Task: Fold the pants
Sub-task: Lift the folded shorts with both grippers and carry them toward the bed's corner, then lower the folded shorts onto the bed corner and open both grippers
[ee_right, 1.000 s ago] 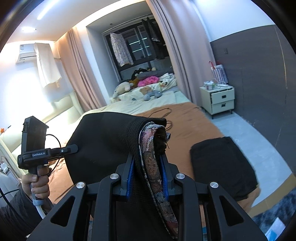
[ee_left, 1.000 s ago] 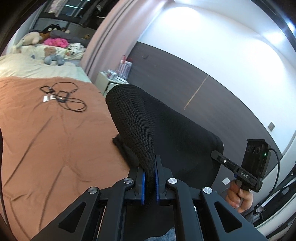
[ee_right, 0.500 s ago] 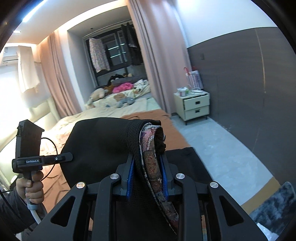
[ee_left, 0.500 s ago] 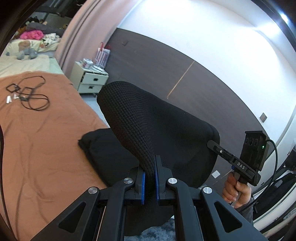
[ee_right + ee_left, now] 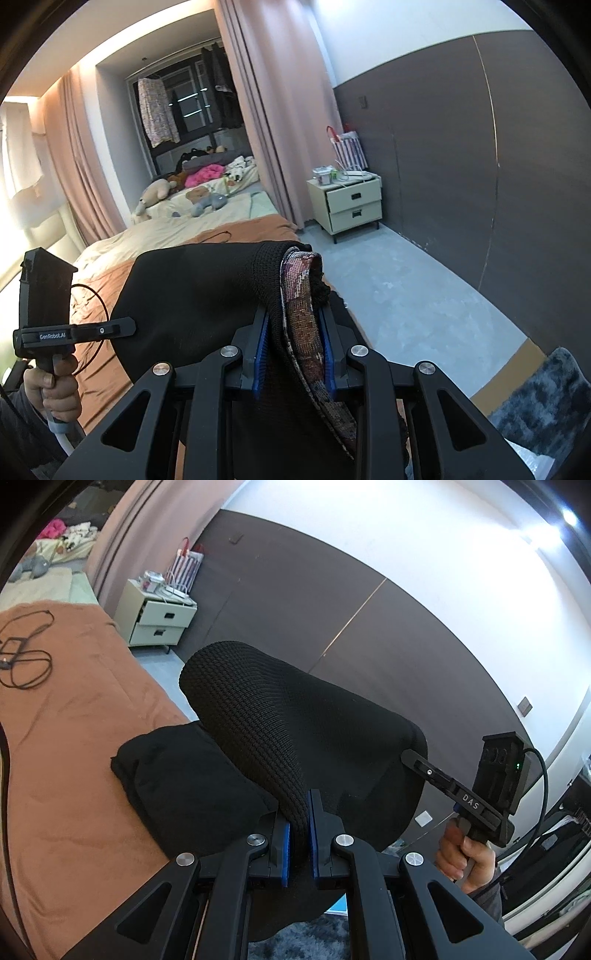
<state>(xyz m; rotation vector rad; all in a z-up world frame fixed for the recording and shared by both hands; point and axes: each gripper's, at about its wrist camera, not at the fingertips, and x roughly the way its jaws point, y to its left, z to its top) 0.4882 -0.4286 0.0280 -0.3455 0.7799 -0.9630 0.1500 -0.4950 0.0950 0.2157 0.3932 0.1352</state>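
Black knit pants (image 5: pixel 266 716) hang stretched in the air between my two grippers, beside the bed's right edge. My left gripper (image 5: pixel 299 823) is shut on one corner of the fabric. My right gripper (image 5: pixel 291 332) is shut on the other corner, where a patterned waistband (image 5: pixel 299 295) shows. The pants also show in the right wrist view (image 5: pixel 192 288). Each gripper shows in the other's view, the right one (image 5: pixel 413 757) and the left one (image 5: pixel 129 325), both at the cloth's edge. The pants' lower part is hidden below the fingers.
A folded black garment (image 5: pixel 177 775) lies at the edge of the brown bed cover (image 5: pixel 55 757). A black cable (image 5: pixel 22 657) lies farther up the bed. A cream nightstand (image 5: pixel 347 203) stands by the dark wall. A grey rug (image 5: pixel 546 398) lies on the floor.
Both grippers have swung to the right, away from the bed's middle toward the wall and floor, carrying the pants with them. Both grips are unchanged.
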